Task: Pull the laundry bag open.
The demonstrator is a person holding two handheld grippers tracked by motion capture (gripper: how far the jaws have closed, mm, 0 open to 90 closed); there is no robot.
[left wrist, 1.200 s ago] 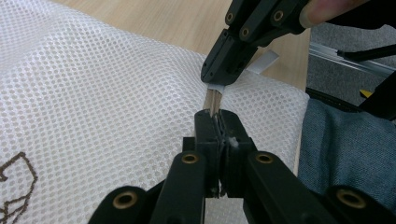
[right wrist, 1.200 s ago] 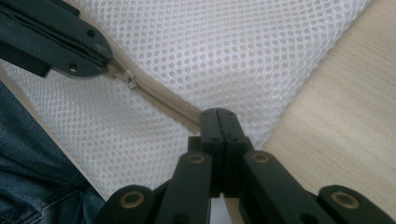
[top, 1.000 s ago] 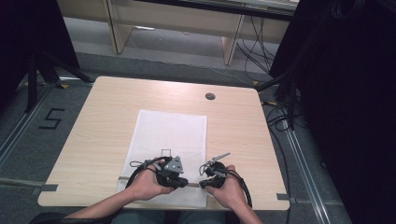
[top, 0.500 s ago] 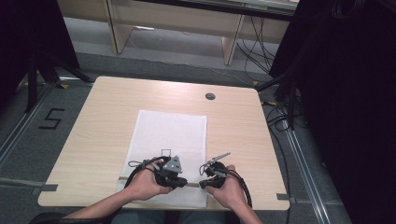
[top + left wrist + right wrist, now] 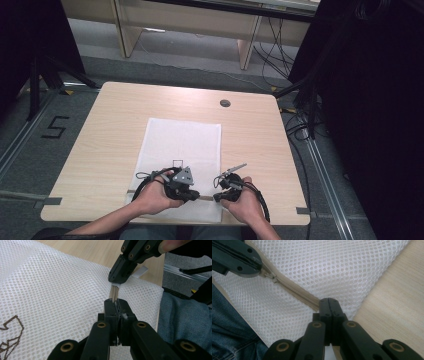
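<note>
my left gripper (image 5: 176, 165) is clamped on the zipper (image 5: 294, 291) of a white mesh laundry bag (image 5: 182, 145) at the near edge of the wooden surface (image 5: 115, 120), and my right gripper (image 5: 239, 167) is pinched shut on the same beige zipper tape a little further along. in the high view both of my hands sit low in the frame, the left hand (image 5: 152, 197) on the bag's near end and the right hand (image 5: 242, 202) just beside the bag's near right corner.

the bag itself lies flat and spread out down the middle of the surface, its far end well short of the round cable port (image 5: 225, 103), its near end at the surface's edge just above my jeans (image 5: 229, 330). a small brown printed mark (image 5: 8, 333) shows on the mesh close to my left gripper.

in the right gripper view, my jaws meet on the tape with mesh bunched at either side, while the other gripper bites at the metal slider (image 5: 272, 278) up the line. in the left gripper view my jaws close on the tape and the right gripper (image 5: 122, 272) stands just ahead, with a short stretch of zipper (image 5: 114, 292) between them.

by my reading, the grips are set and the tape is held taut, but the pull itself is not yet done: whether the stretch between the two grippers is zipped i cannot tell. what is left is drawing the slider along the tape.
</note>
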